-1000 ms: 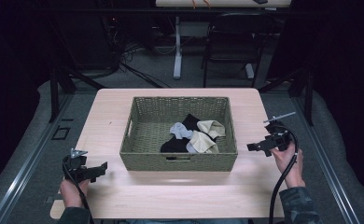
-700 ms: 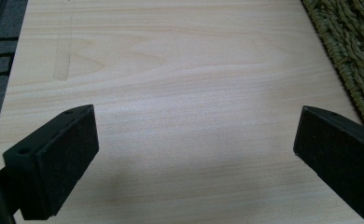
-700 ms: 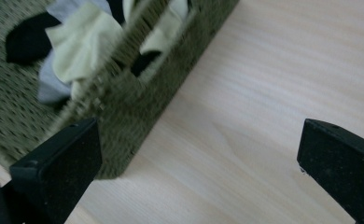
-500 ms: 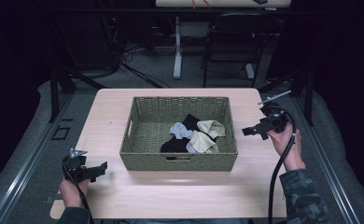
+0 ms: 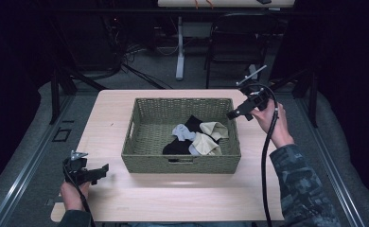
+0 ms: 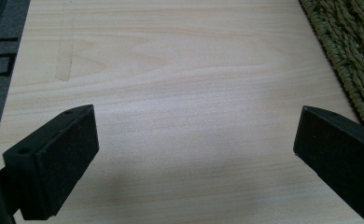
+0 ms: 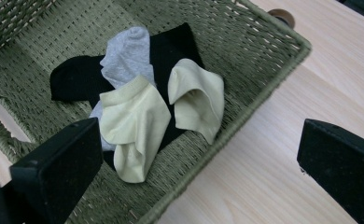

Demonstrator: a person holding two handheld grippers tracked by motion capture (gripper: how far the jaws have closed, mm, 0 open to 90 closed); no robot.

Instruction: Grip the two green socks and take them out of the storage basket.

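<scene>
A pale wooden table point(image 5: 140, 198) in a dark room. The right gripper point(image 5: 237, 113), jaws spread and empty, hangs above the right rim of a green wicker basket point(image 5: 144, 142) holding cream socks point(image 7: 138, 126), a grey sock point(image 7: 126, 56) and a black sock point(image 7: 73, 79). The left gripper point(image 5: 100, 171), jaws spread, sits low near the table's front left, beside the basket.

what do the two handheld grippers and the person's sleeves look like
Both are black two-jaw tools. The left gripper has blocky matte black jaws and a small grey plate on top. The right gripper carries a thin grey rod and a thick black cable trailing down along the forearm. The right sleeve is a dark camouflage pattern; the left sleeve looks dark too.
</scene>
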